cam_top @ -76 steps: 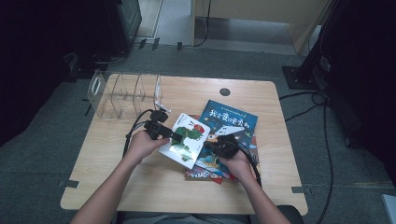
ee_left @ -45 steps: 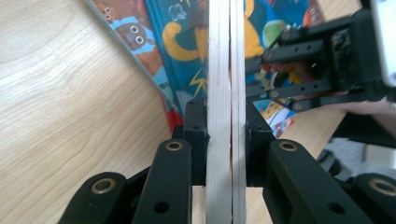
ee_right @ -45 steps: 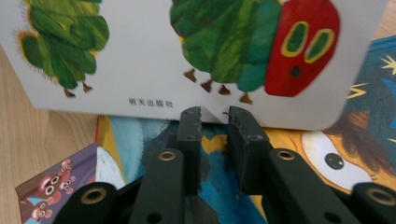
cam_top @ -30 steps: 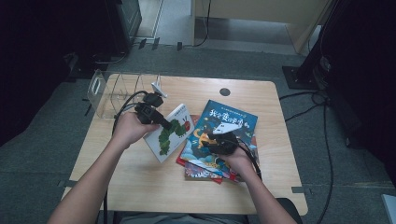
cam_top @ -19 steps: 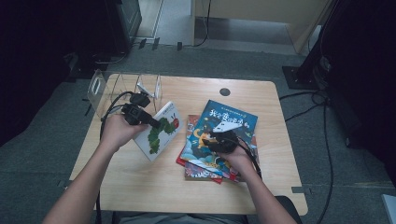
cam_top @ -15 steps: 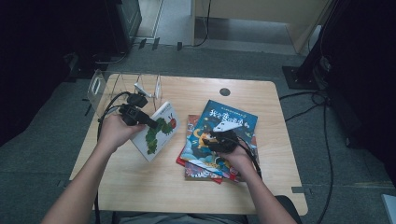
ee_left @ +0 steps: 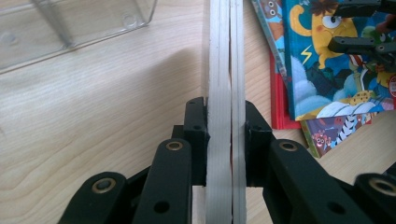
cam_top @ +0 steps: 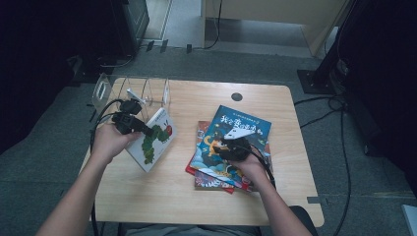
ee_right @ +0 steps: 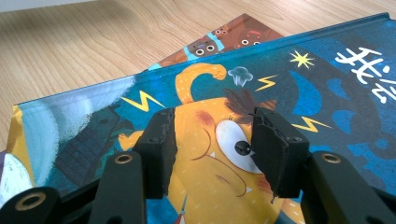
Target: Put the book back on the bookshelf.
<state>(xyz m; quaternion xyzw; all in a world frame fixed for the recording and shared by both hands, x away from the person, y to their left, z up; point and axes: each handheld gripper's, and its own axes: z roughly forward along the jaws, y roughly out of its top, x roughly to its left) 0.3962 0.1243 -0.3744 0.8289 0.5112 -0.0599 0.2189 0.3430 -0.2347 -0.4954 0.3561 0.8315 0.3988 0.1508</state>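
My left gripper [cam_top: 146, 131] [ee_left: 225, 116] is shut on a white picture book with a green caterpillar cover [cam_top: 156, 140]. It grips the page edge [ee_left: 224, 56] and holds the book tilted up on edge, just in front of the clear acrylic book rack [cam_top: 133, 91] [ee_left: 70, 23]. My right gripper [cam_top: 231, 147] [ee_right: 212, 135] rests over the blue book [cam_top: 246, 123] [ee_right: 303, 93] that tops a stack at centre right. Its jaws have just been opening and hold nothing between them.
Under the blue book lie a red-edged book [cam_top: 196, 167] and another with cartoon animals [ee_right: 233, 32]. Bare wood tabletop [cam_top: 162, 196] spreads in front. A round cable hole [cam_top: 236, 97] sits at the back. Cables trail from both grippers.
The left hand carried the caterpillar book left and back toward the rack, tipping it more upright. The right hand stayed on the stack.
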